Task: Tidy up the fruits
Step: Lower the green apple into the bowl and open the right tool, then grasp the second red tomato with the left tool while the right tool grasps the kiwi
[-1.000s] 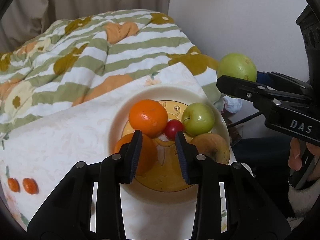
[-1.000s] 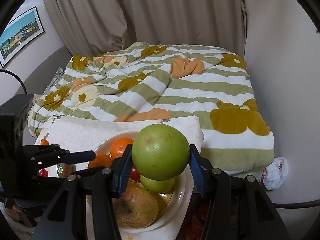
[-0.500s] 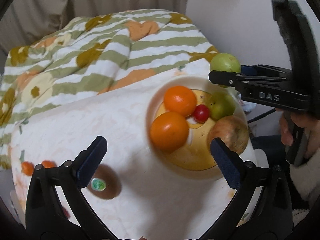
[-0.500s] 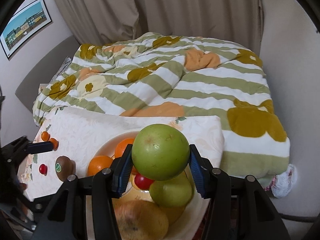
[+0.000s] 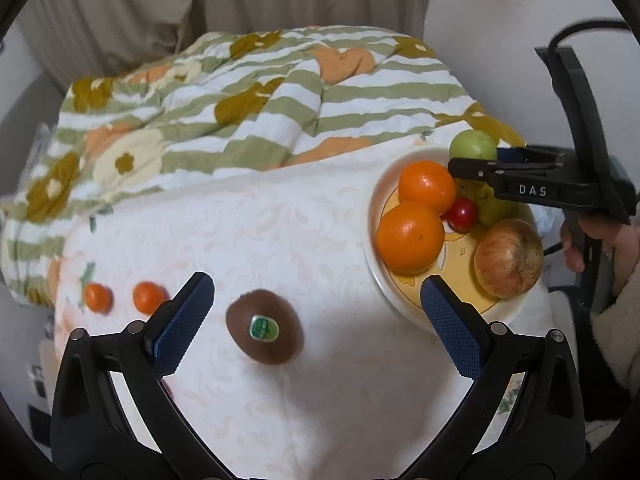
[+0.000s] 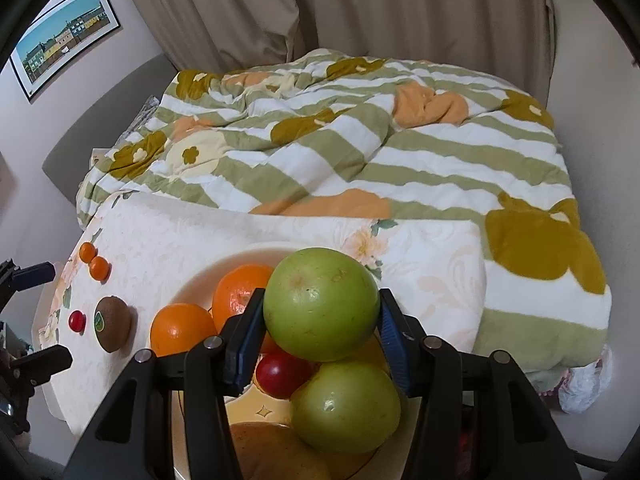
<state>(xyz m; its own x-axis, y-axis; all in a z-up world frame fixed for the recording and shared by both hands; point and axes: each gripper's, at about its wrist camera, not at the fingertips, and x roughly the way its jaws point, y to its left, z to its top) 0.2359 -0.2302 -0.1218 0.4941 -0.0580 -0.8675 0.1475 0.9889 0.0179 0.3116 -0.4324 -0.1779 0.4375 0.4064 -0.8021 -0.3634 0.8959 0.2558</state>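
My right gripper [image 6: 322, 338] is shut on a green apple [image 6: 321, 305] and holds it just above the cream plate [image 6: 208, 276]. The plate holds two oranges [image 5: 411, 238], a red cherry tomato [image 5: 462, 215], another green apple [image 6: 346, 408] and a reddish-yellow apple [image 5: 508, 258]. My left gripper [image 5: 316, 326] is wide open and empty, low over a brown kiwi [image 5: 264, 332] with a green sticker on the white cloth. The right gripper [image 5: 472, 160] and its apple [image 5: 473, 145] also show in the left wrist view.
Two small mandarins [image 5: 122, 297] lie on the white cloth [image 5: 260, 232] left of the kiwi. A small red tomato [image 6: 77, 321] lies by the kiwi [image 6: 114, 322]. A striped duvet [image 6: 360, 140] covers the bed behind. A wall stands at right.
My left gripper has opened wide and swung left from the plate to over the kiwi. My right gripper has moved in over the plate with the green apple still held.
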